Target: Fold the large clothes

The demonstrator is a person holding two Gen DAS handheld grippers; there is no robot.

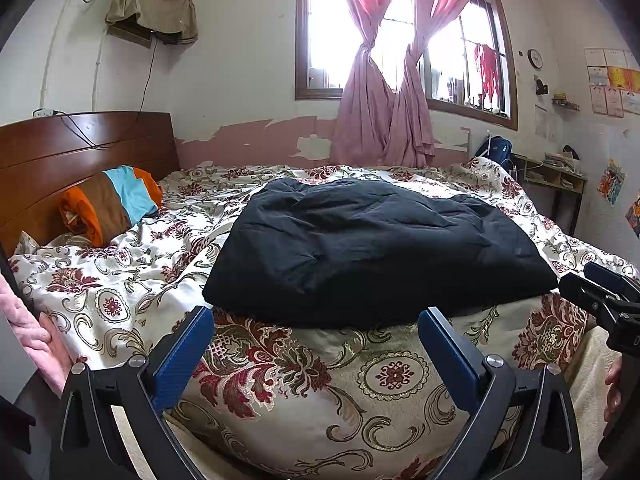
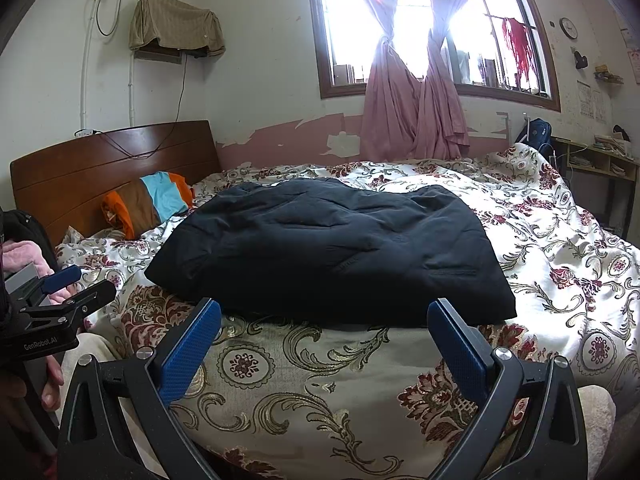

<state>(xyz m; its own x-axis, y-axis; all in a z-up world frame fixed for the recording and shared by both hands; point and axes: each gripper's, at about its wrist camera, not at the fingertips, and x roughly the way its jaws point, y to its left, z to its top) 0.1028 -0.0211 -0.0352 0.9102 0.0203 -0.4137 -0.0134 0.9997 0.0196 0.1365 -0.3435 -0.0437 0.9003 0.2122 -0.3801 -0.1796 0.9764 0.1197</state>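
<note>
Reading "GenRobot.AI" on left gripper (image 2: 76, 284); both it and right gripper (image 2: 324, 326) wide, near folded black padded garment (image 2: 332, 252) on floral quilt (image 2: 312, 384).

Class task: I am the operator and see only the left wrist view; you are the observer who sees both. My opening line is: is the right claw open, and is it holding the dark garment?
Observer: The right claw is wide open and empty; the dark garment lies on the quilt beyond it.
Operator: How does my left claw look from outside?
Observer: The left claw shows at the right wrist view's left edge, with "GenRobot.AI" lettering on its body.
</note>
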